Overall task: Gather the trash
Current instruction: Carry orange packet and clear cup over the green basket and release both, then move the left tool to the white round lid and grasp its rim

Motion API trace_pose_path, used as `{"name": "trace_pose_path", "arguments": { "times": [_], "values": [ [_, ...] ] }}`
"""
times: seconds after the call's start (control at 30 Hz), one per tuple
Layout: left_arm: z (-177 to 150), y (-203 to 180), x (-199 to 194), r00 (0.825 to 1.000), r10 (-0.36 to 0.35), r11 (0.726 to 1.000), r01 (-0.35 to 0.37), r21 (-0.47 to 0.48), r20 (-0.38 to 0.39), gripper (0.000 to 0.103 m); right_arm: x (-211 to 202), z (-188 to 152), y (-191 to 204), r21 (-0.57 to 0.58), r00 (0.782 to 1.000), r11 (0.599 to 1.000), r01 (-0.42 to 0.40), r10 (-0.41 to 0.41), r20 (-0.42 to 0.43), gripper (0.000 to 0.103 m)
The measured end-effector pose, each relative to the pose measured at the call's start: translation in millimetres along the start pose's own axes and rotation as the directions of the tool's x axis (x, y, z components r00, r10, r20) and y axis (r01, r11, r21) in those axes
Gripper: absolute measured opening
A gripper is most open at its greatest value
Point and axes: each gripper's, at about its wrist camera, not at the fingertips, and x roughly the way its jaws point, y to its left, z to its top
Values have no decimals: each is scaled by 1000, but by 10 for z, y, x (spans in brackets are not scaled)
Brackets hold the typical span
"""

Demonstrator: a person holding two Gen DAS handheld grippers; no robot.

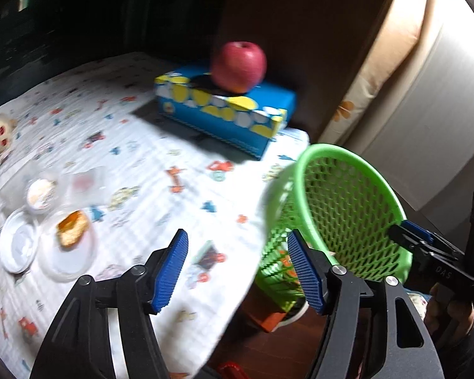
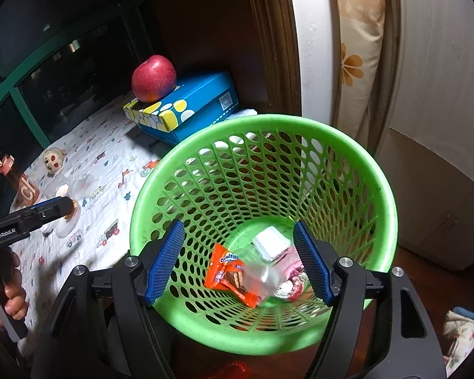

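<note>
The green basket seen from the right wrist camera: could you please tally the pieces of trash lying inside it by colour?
Inside the green basket:
Orange: 1, the Ovaltine wrapper
Clear: 1, the crumpled plastic piece
White: 1, the folded packet
Pink: 1, the foil wrapper
Total: 4

Some of the pink wrapper sits behind the right gripper's fingers, so more could be hidden there.

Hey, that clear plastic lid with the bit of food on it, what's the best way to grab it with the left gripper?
Judging from the left wrist view, take the clear lid by its thin raised rim, on the bare edge nearest the left gripper, one finger over and one under. It lies flat on the tablecloth, and the food scrap sits toward its far side, so a low approach from the near side looks safest.
</note>
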Motion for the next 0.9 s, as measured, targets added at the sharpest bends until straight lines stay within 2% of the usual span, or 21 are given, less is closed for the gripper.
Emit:
{"name": "trace_pose_path", "arguments": {
  "times": [0.23, 0.33, 0.5, 0.7, 0.83, 0.9],
  "values": [
    [-111, 684, -212, 991, 127, 987, -123, -103, 31, 76, 5, 29, 172, -22, 1000, 999, -24, 24, 5, 76],
    [-184, 999, -307, 979, 199, 971, -192, -142, 37, 81, -3, 47, 306, -44, 999, 998, -44, 44, 10, 77],
    [-314, 1546, -377, 962, 273, 940, -264, -214, 13, 84, 45, 68, 620, -98, 996, 991, -89, 89, 0, 78],
    [-444, 2015, -328, 940, 338, 911, -336, -239, -34, 88, 142, 67, 973, -146, 990, 979, -140, 137, -29, 78],
    [-463, 2190, -235, 934, 352, 903, -357, -240, -64, 89, 231, 65, 1218, -178, 985, 969, -171, 164, -55, 78],
    [-454, 2250, -183, 939, 336, 906, -345, -245, -76, 89, 270, 61, 1314, -190, 983, 965, -182, 172, -66, 78]
  ]
}}
